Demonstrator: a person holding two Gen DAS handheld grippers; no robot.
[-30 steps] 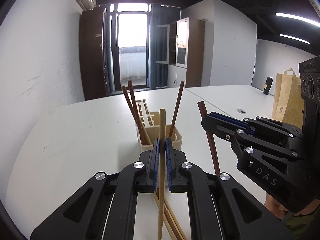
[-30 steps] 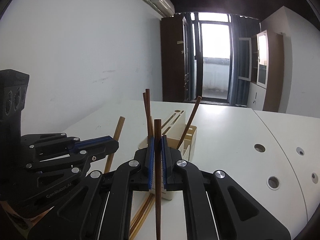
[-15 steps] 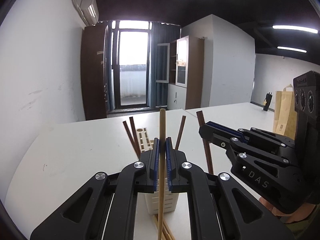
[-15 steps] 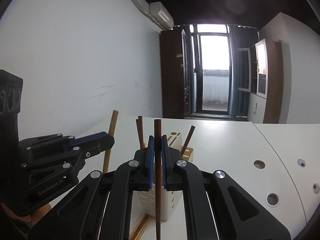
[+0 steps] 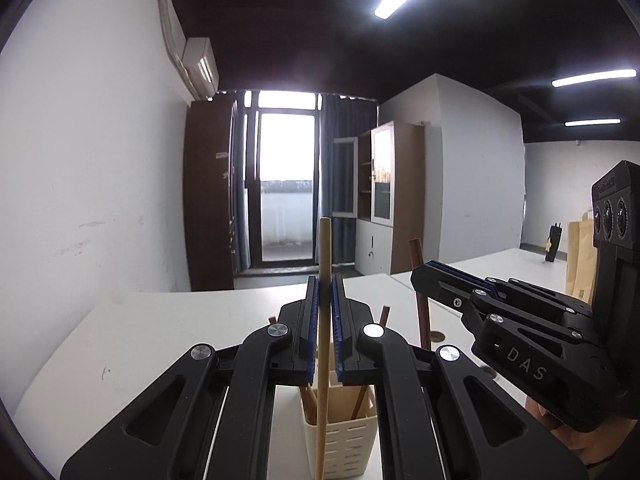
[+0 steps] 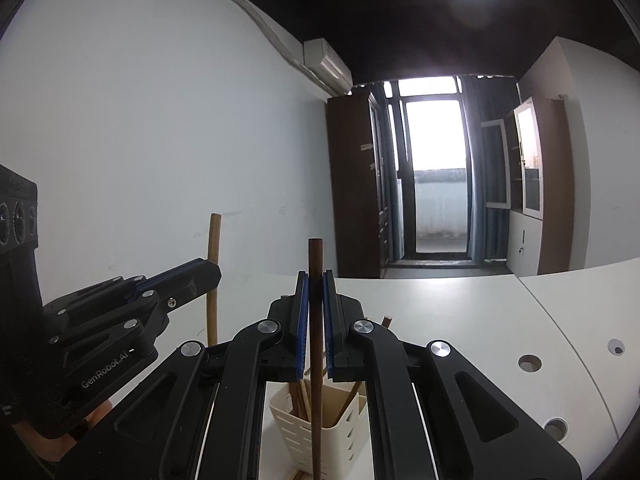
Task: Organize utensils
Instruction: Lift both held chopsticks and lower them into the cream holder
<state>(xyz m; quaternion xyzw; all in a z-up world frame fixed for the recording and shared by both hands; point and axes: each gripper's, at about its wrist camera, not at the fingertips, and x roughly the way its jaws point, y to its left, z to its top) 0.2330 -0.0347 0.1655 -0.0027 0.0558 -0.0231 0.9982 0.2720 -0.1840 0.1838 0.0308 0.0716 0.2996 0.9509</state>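
Note:
My left gripper (image 5: 325,284) is shut on a light wooden chopstick (image 5: 323,360), held upright just in front of a cream slotted utensil holder (image 5: 342,446). My right gripper (image 6: 316,280) is shut on a dark brown chopstick (image 6: 316,360), held upright in front of the same holder (image 6: 320,420). The holder stands on the white table (image 5: 160,328) and has several dark chopsticks in it. The right gripper shows at the right of the left wrist view (image 5: 424,276). The left gripper shows at the left of the right wrist view (image 6: 208,272).
A brown paper bag (image 5: 580,256) stands on the far right table. Round cable holes (image 6: 529,363) dot the table at the right. A white wall runs along the left. Cabinets and a balcony door are at the back.
Both grippers have tilted upward while holding their chopsticks. The holder has dropped low in both views and now sits under the fingers. The loose chopsticks on the table are out of view.

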